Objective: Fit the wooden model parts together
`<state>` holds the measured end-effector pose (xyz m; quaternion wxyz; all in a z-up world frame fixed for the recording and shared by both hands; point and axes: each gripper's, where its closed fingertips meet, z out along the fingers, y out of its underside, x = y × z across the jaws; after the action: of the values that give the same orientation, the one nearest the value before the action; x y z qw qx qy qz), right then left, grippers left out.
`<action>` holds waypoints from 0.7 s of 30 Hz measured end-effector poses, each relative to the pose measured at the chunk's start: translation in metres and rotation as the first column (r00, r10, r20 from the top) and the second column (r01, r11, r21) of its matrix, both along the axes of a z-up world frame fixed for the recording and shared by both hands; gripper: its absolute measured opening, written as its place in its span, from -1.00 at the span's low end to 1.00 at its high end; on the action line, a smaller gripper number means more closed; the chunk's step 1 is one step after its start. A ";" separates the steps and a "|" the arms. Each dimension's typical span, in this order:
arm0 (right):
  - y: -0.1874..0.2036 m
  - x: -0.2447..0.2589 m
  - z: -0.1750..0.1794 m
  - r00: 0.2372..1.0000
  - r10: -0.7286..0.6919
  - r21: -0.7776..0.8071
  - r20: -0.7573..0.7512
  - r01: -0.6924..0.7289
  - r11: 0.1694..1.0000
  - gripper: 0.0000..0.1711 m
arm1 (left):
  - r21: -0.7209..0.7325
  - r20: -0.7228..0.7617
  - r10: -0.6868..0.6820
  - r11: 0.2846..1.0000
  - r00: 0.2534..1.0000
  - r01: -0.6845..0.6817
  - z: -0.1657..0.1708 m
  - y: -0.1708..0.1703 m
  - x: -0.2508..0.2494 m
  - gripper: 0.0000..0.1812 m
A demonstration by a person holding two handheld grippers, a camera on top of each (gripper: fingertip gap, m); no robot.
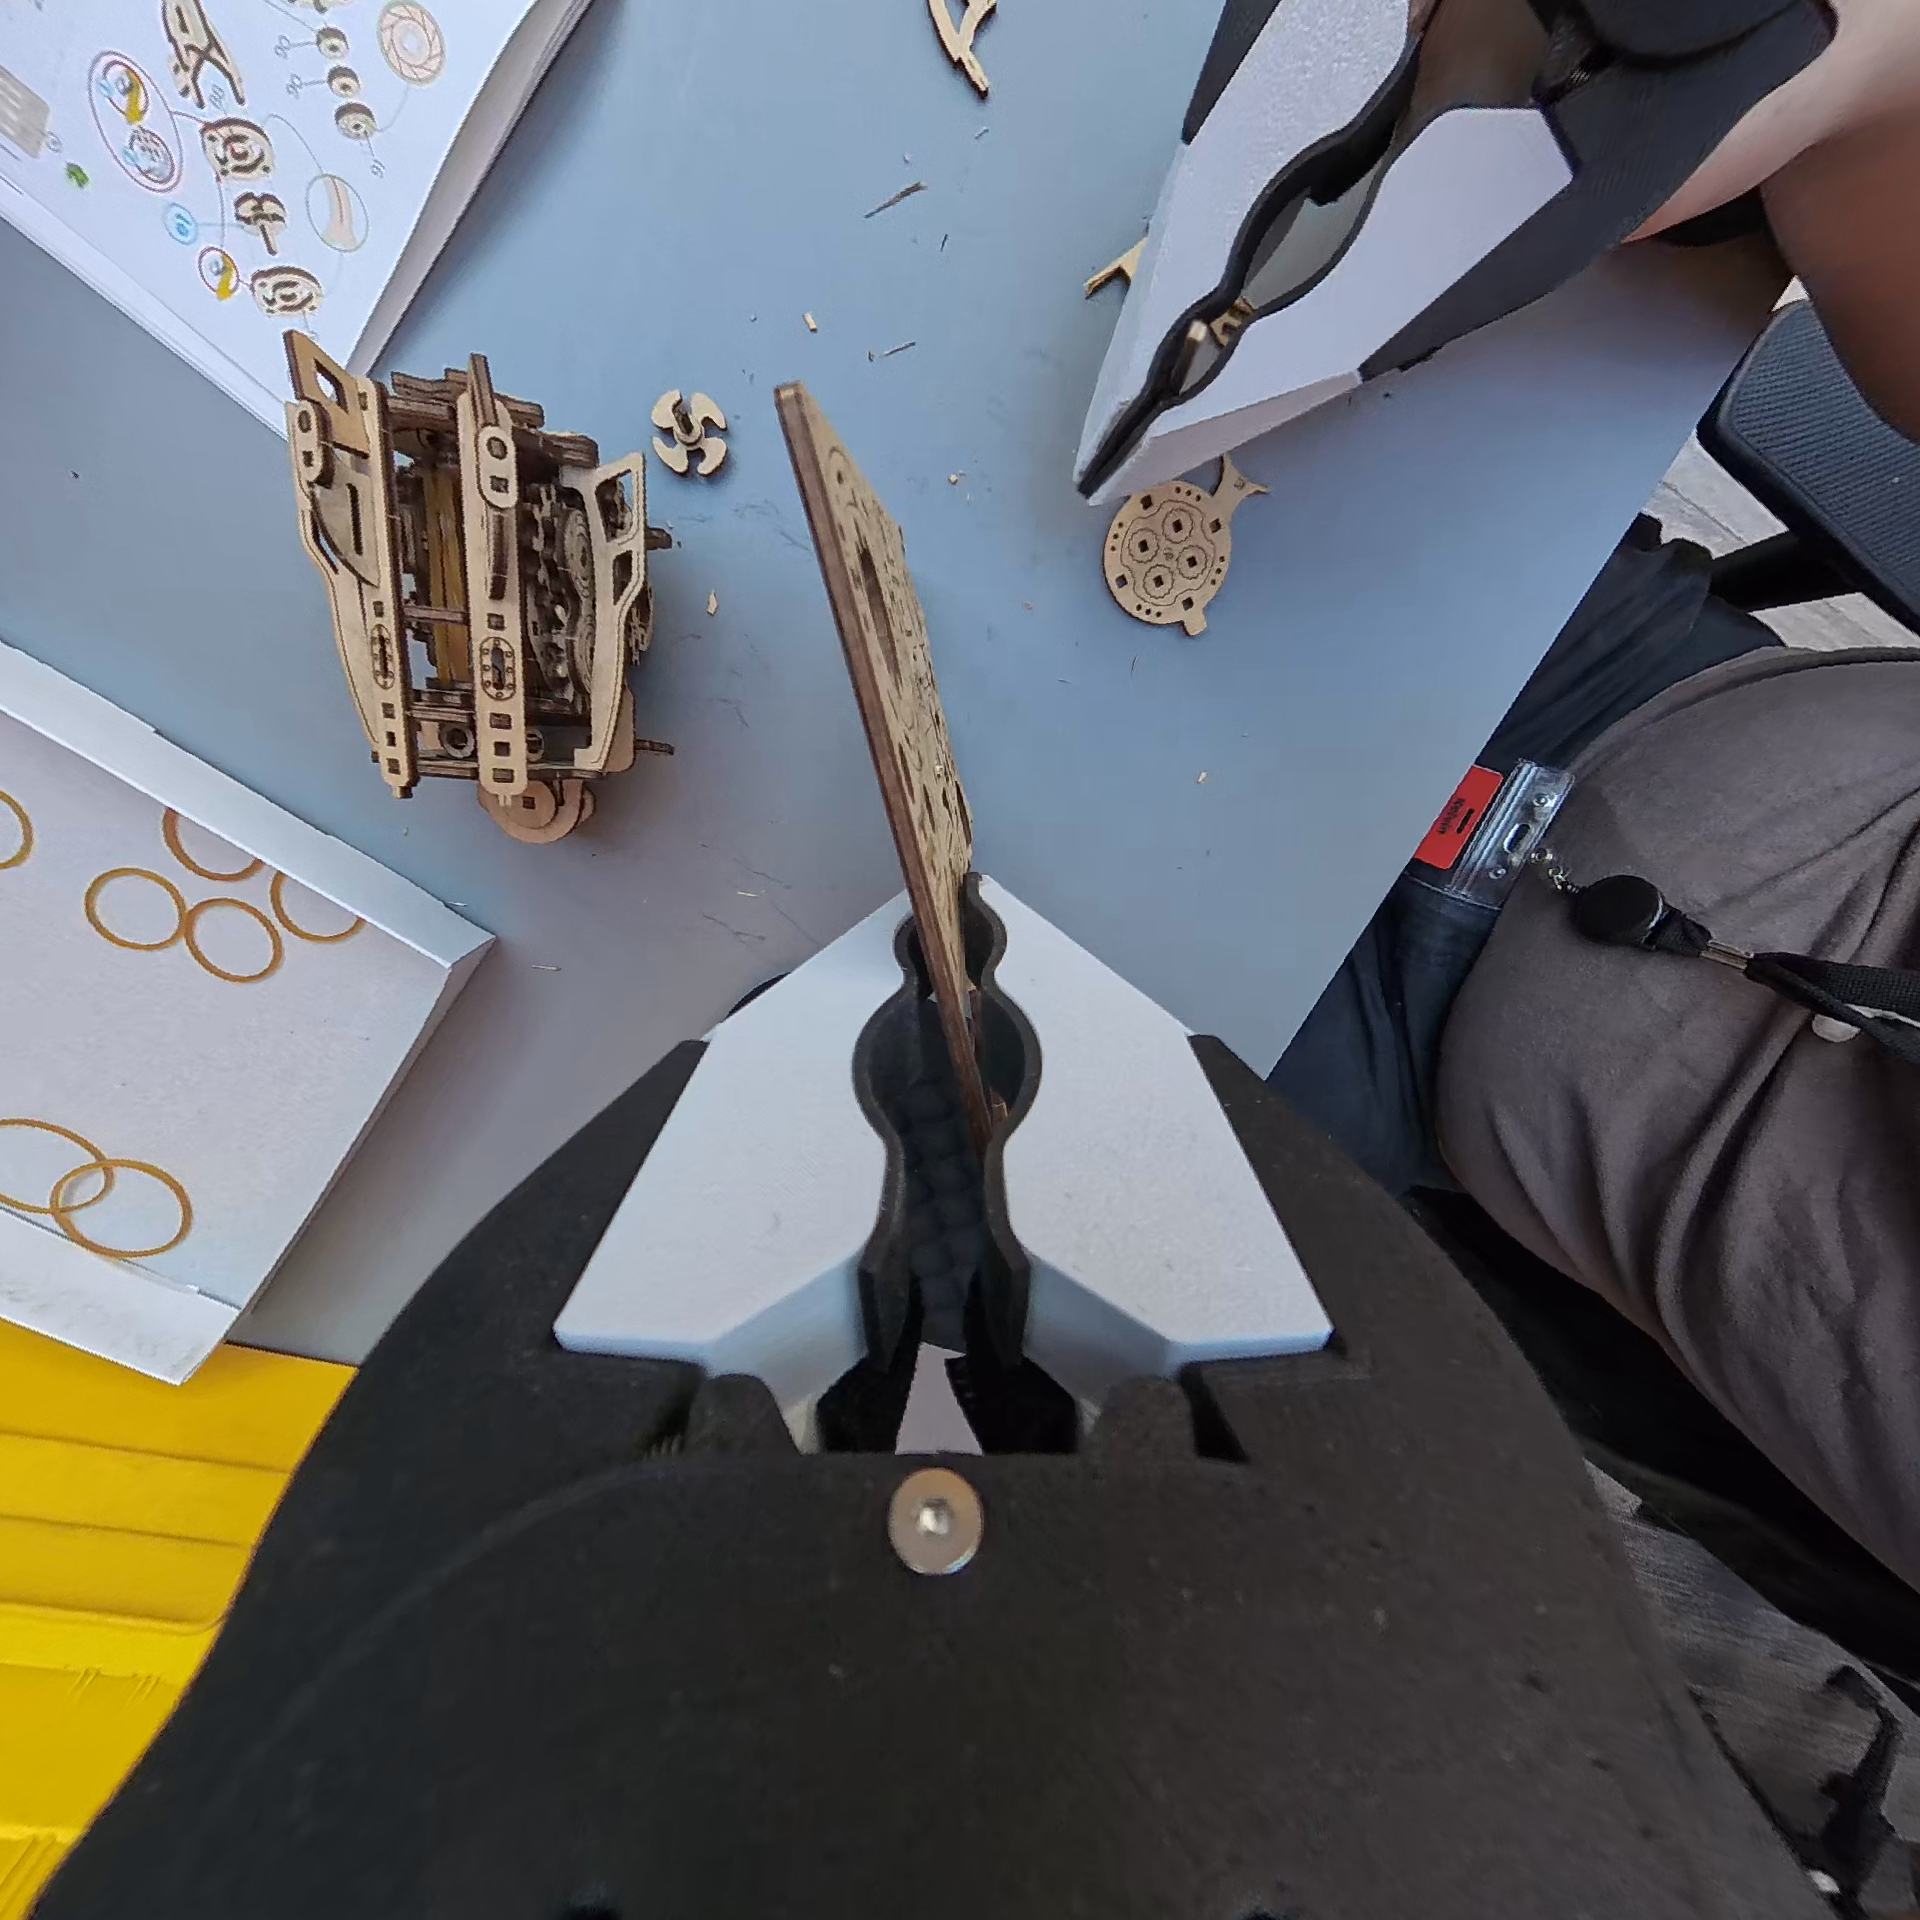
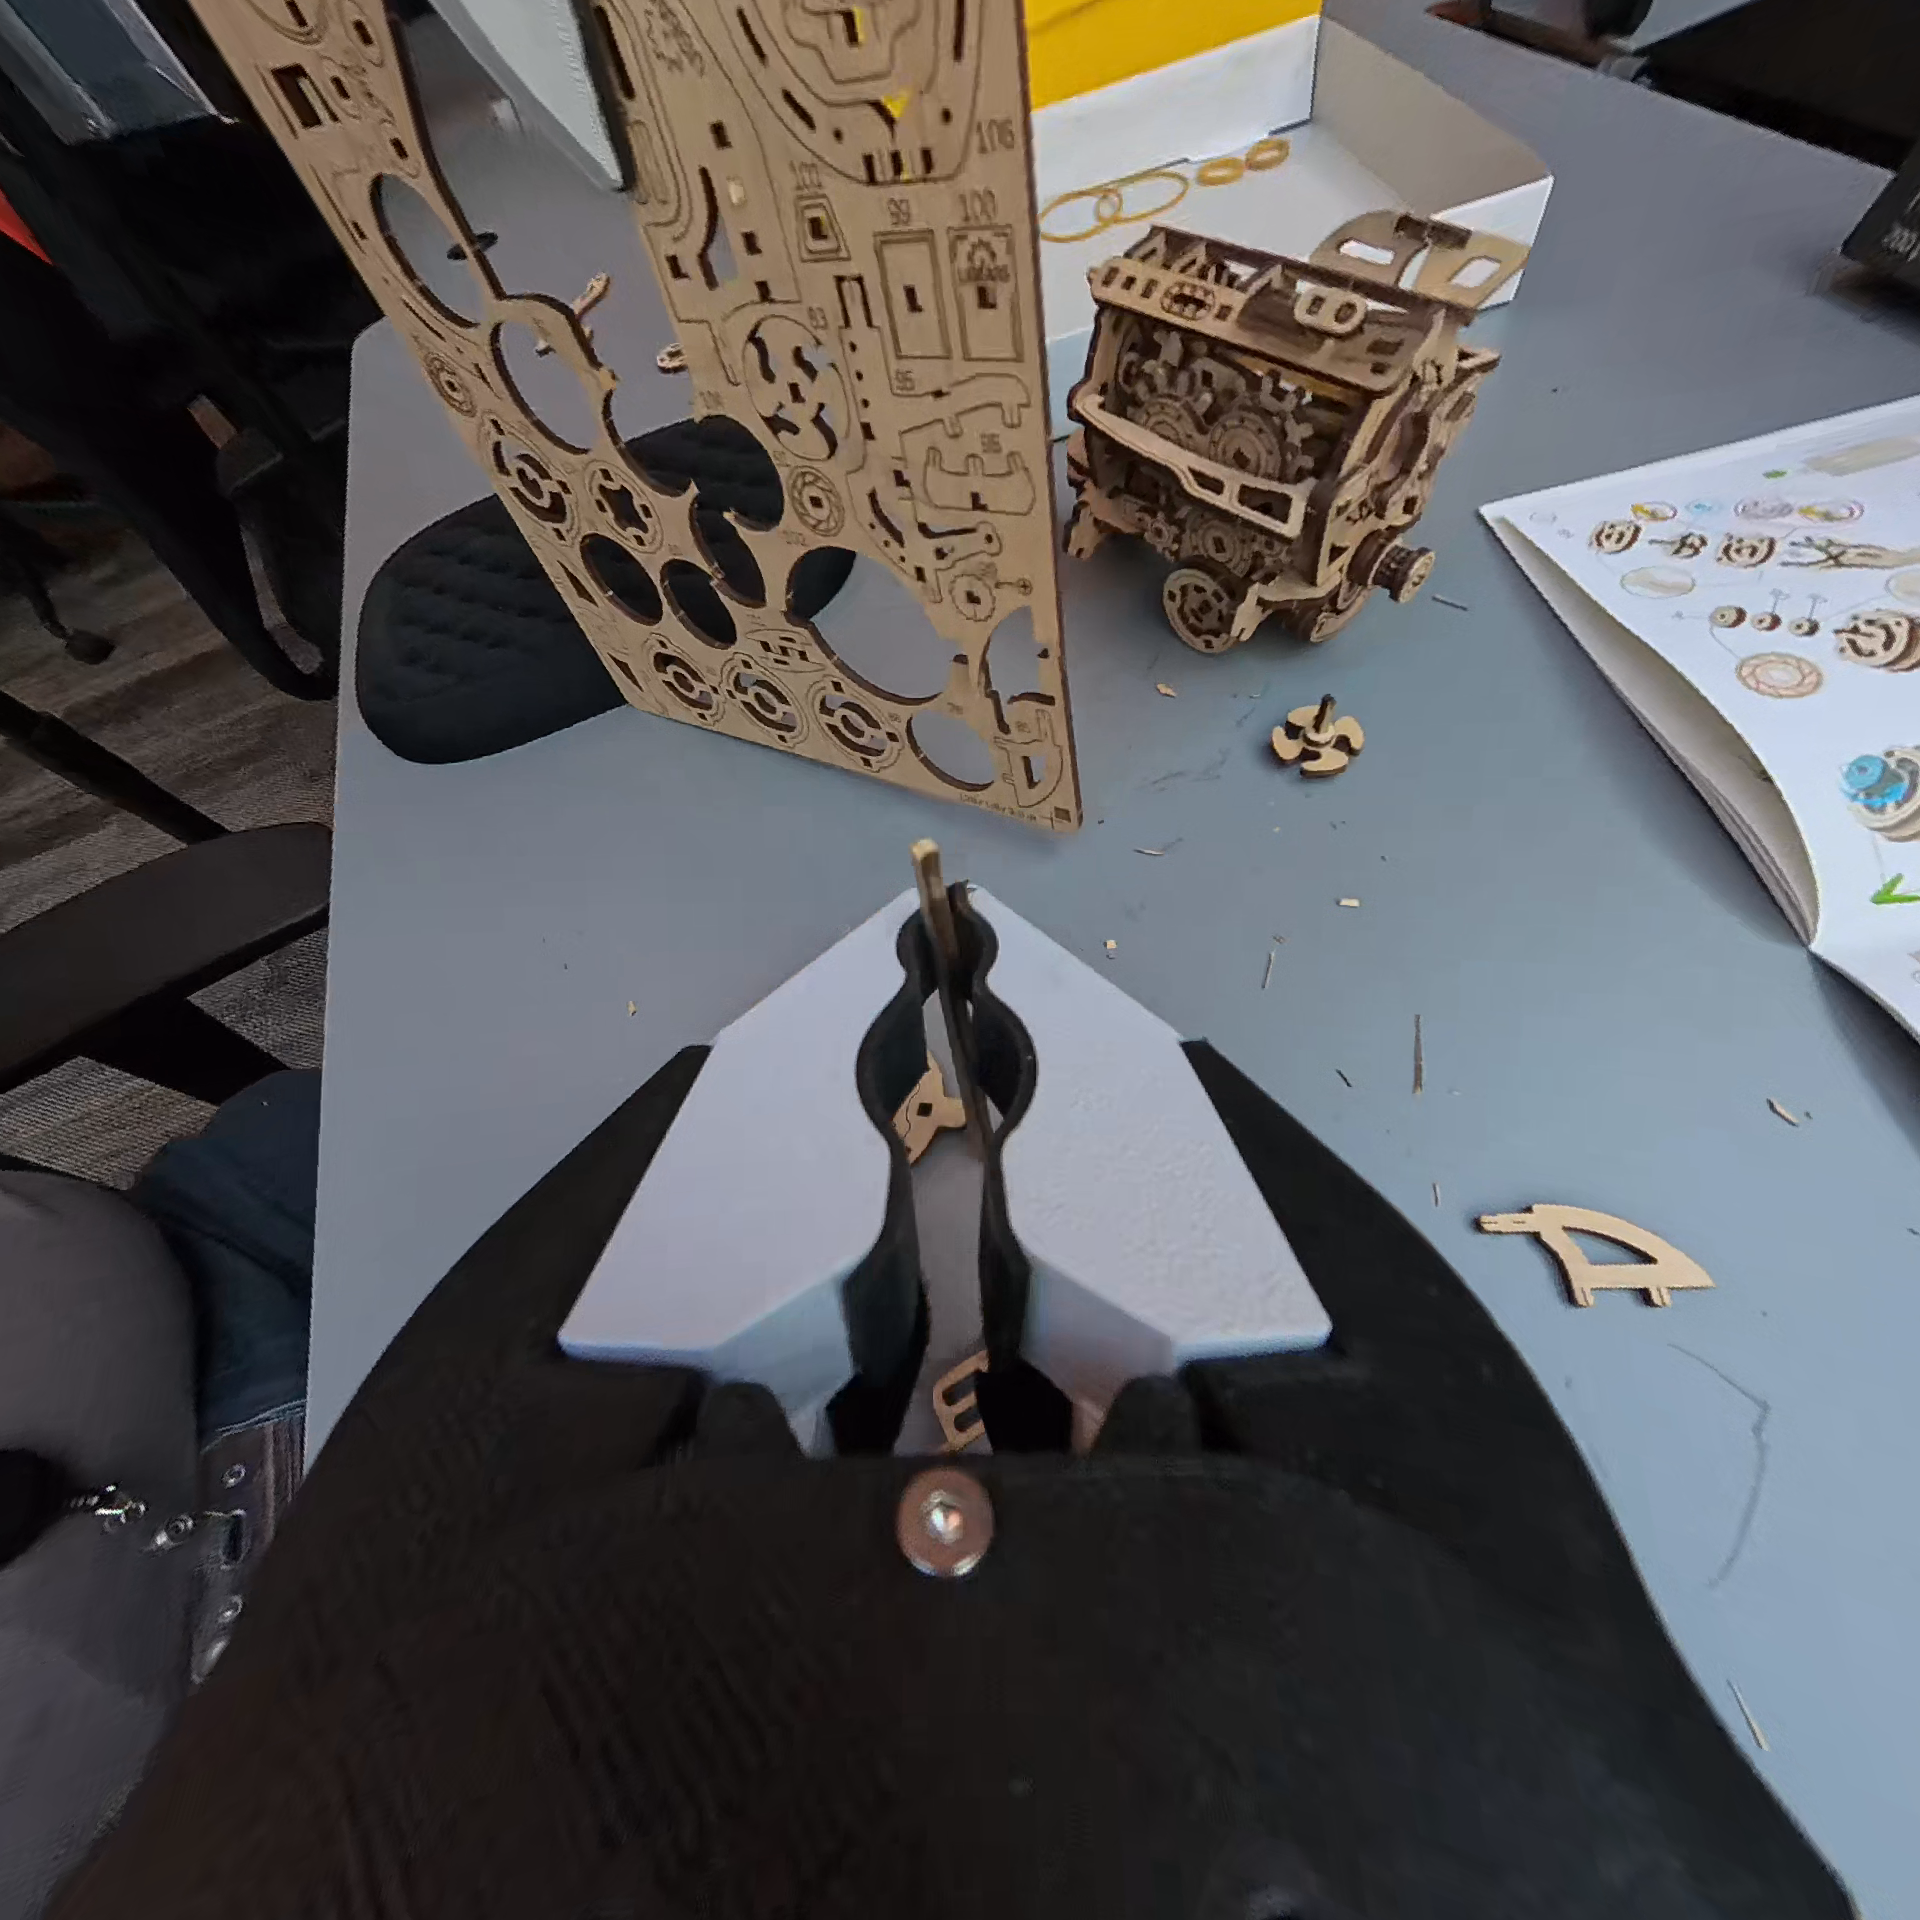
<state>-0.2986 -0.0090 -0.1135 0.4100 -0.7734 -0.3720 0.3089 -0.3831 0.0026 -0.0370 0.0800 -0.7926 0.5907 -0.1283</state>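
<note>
Two grippers are loaded mid-assembly: the left gripper (image 1: 951, 914) is clamped on the edge of the upright part sheet (image 2: 790, 416), while the right gripper (image 2: 951, 904) pinches a small flat wooden piece (image 2: 928, 868) edge-on, its tip protruding past the fingertips. Next, this piece likely needs aligning with the half-built model (image 2: 1278, 436), which stands well apart on the table (image 2: 1351, 1039).

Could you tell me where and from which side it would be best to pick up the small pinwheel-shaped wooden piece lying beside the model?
Probably by its little center peg, from straight above. The pinwheel piece lies flat on the table with the peg pointing up, and its thin blades offer little to pinch. Both claws are busy: the left claw holds the sheet, the right claw a small part.
</note>
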 end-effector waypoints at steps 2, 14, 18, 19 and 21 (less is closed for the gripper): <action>-0.005 -0.001 0.005 1.000 0.021 0.033 -0.010 -0.020 0.999 -1.00 | 0.004 0.001 -0.005 1.000 1.000 0.005 0.000 -0.002 0.001 -0.98; -0.010 0.001 0.001 0.999 0.029 0.081 0.014 -0.030 0.996 -1.00 | 0.026 -0.007 -0.026 0.999 1.000 0.026 0.000 -0.007 0.005 -0.98; -0.009 0.000 -0.005 0.999 0.025 0.067 0.041 -0.028 0.997 -0.92 | 0.026 -0.004 -0.022 0.999 1.000 0.022 0.000 -0.008 0.004 -0.98; -0.008 0.000 -0.003 0.999 0.023 0.068 0.038 -0.026 0.997 -0.89 | 0.027 -0.003 -0.023 0.999 1.000 0.023 0.001 -0.008 0.004 -0.98; -0.006 -0.002 0.003 1.000 0.017 0.084 0.020 -0.019 0.996 -0.86 | 0.028 -0.003 -0.027 0.999 1.000 0.027 0.001 -0.009 0.004 -0.98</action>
<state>-0.3006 -0.0146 -0.1104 0.4359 -0.7548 -0.3957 0.2892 -0.3794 -0.0064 -0.0362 0.0885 -0.7836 0.6031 -0.1199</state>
